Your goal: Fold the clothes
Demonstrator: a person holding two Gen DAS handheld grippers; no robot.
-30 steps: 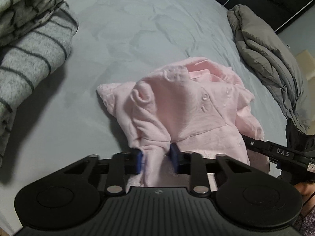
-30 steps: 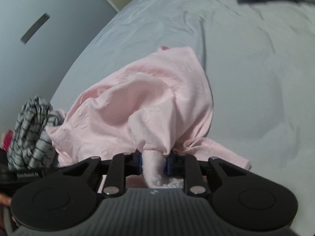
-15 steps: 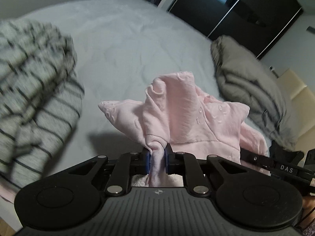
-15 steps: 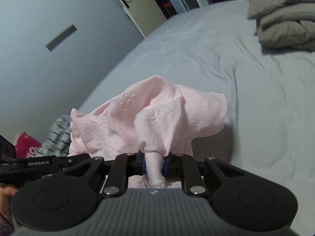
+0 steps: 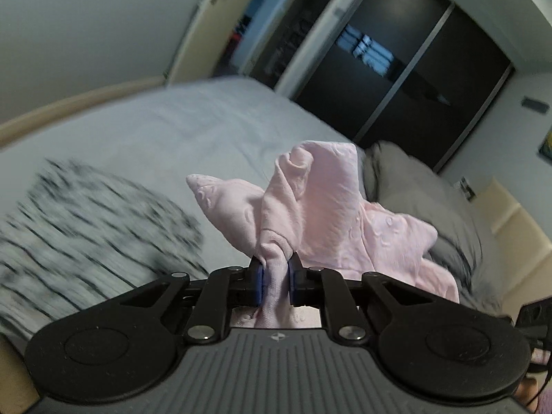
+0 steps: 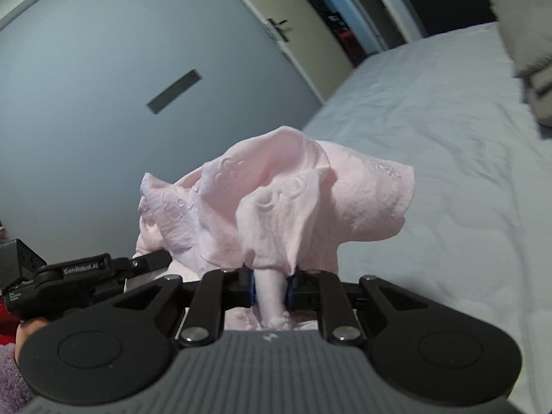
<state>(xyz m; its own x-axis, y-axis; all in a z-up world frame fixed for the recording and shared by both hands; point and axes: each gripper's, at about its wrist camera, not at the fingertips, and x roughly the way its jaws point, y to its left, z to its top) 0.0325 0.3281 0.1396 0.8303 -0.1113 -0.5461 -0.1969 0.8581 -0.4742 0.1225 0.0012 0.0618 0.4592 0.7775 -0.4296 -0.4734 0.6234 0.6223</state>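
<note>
Here, garment: a pink garment (image 5: pixel 331 214) is bunched up in the air above the grey bed (image 5: pixel 172 131), pinched at two places, its embossed cloth spilling forward past both sets of fingers.
Left gripper: the left gripper (image 5: pixel 275 277) is clamped on a twisted fold of the pink cloth, which runs down between the blue pads (image 5: pixel 259 281).
Right gripper: the right gripper (image 6: pixel 270 288) is likewise closed on a narrow roll of the same garment (image 6: pixel 276 200), with the left tool visible just beside it at the near left.
Surroundings: a striped grey-and-black pile (image 5: pixel 86 227), blurred, lies on the bed to the left; a folded grey duvet (image 5: pixel 431 207) sits at the far right, partly hidden behind the lifted cloth; dark sliding wardrobe doors (image 5: pixel 396 69) stand beyond the bed.
Change: a second ago the garment lay spread on the sheet with both grippers low; now it is raised clear, and both cameras look across the room instead of down at the bed.
</note>
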